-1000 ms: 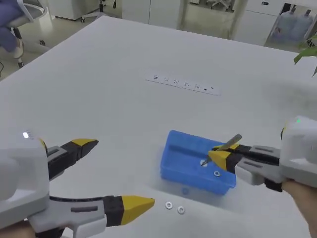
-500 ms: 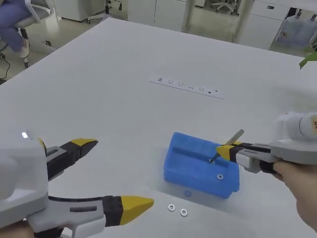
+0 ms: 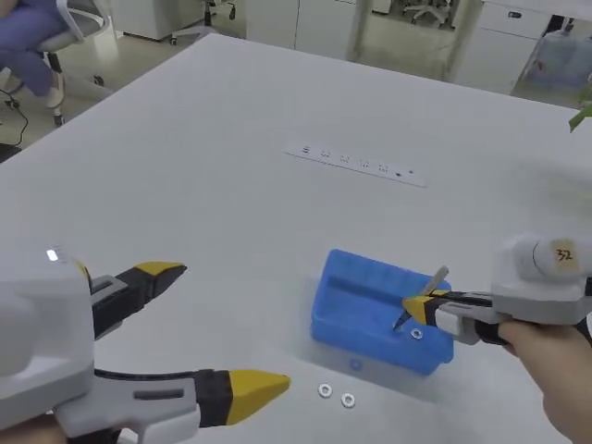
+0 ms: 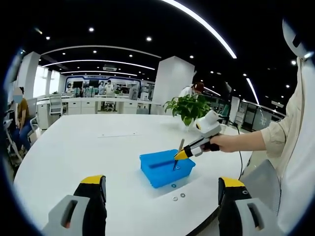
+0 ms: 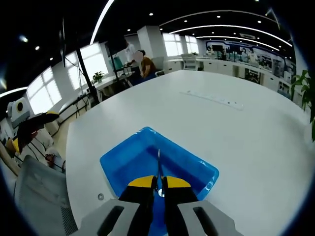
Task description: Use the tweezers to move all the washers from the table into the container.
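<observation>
My right gripper (image 3: 418, 305) has its jaws pinched almost together on the tweezers (image 3: 437, 277), which slant down into the blue container (image 3: 356, 287). Over the last second the tips have sunk from mid-box to the floor near the 4 o'clock corner. A second ago something small glinted right at the tips. Now, as far as I can tell, they are bare, and one washer (image 3: 417, 333) lies on the blue floor just beside them. I read that as a drop completed, though the tips are too fine for me to be sure nothing clings to them.

My left gripper (image 3: 231, 324) has not shifted: jaws spread wide, holding nothing, hovering over the table (image 3: 231, 166) at about 9 o'clock from the box.

Two washers are still on the white top, side by side, one (image 3: 325, 390) and the other (image 3: 348, 400), just outside the near wall at about 7 o'clock from the container. The job is therefore not done. I judge the next move is to lift the tweezers clear of the rim and bring them over the near wall for that pair, taking one at a time. Flat washers on a smooth top will be awkward to pinch.
</observation>
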Demonstrator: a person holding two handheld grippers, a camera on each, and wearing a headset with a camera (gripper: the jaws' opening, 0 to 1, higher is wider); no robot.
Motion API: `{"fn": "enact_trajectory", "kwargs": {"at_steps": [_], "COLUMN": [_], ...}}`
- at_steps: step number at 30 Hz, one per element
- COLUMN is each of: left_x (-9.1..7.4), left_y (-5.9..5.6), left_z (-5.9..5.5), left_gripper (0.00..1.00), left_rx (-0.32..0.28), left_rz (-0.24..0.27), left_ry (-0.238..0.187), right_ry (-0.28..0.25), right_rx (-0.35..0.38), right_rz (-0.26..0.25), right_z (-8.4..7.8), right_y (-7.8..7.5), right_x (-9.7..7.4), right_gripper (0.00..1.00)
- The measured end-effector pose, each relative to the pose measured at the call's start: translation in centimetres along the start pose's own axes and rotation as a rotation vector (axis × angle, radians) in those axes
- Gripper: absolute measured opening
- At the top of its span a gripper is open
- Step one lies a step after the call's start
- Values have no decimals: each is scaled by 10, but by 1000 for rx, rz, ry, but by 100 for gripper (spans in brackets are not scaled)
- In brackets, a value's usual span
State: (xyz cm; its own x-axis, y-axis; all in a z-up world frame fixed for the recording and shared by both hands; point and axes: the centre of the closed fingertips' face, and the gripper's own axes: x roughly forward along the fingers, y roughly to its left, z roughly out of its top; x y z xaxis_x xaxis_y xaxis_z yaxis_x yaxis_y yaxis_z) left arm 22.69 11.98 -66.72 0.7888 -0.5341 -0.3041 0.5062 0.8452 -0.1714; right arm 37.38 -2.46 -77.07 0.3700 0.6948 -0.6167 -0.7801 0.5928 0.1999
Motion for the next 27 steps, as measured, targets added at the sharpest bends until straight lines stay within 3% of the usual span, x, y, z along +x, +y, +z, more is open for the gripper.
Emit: {"fn": "enact_trajectory", "kwargs": {"at_steps": [6, 14, 19, 27], "left_x": [0, -1, -4, -4], "left_y": [0, 1, 0, 4], "left_z": [0, -1, 5, 5], "left_gripper": [97, 97, 97, 97], "left_rx": [0, -3, -26, -24], "left_rz": [0, 5, -2, 8], "left_ry": [0, 1, -24, -23], "right_ry": [14, -6, -33, -58], "right_rx": [-24, -32, -5, -1], "right_rz": [-5, -5, -10, -15], "right_z": [-6, -4, 1, 9], "right_y": [-1, 0, -5, -6], "right_x": [0, -2, -5, -12], "right_gripper": [3, 4, 4, 4]}}
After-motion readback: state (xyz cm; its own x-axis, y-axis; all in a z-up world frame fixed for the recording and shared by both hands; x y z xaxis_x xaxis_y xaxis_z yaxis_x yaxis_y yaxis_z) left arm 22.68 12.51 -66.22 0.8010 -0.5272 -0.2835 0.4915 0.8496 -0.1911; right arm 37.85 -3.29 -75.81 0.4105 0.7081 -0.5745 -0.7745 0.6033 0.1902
